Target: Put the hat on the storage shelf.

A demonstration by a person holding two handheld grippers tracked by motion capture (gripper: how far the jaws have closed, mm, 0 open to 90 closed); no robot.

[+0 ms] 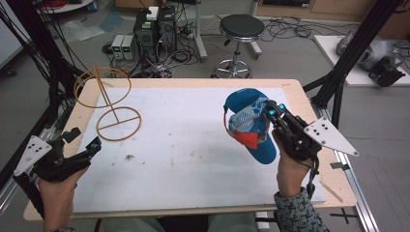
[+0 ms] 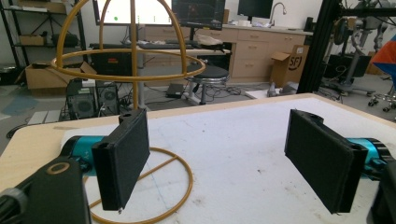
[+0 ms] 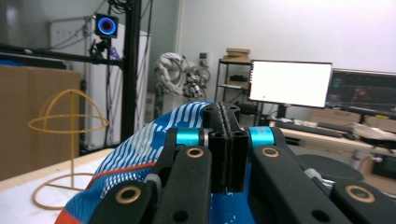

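Observation:
A blue cap [image 1: 251,123] with white stripes and an orange-red patch hangs above the right half of the white table top [image 1: 193,159]. My right gripper [image 1: 267,112] is shut on its fabric from the right side. In the right gripper view the jaws of that gripper [image 3: 225,116] are pressed together over the striped cap [image 3: 140,149]. A yellow wire hat stand [image 1: 109,101] is upright at the far left of the table. My left gripper [image 1: 96,143] rests low at the near left, open and holding nothing. The stand [image 2: 133,70] rises just beyond the left gripper [image 2: 219,154].
A black frame post [image 1: 348,53] slants up beside the table's right edge. Behind the table stand a round stool [image 1: 241,29] and computer boxes [image 1: 154,26] amid cables on the floor. Monitors [image 3: 289,84] show in the background.

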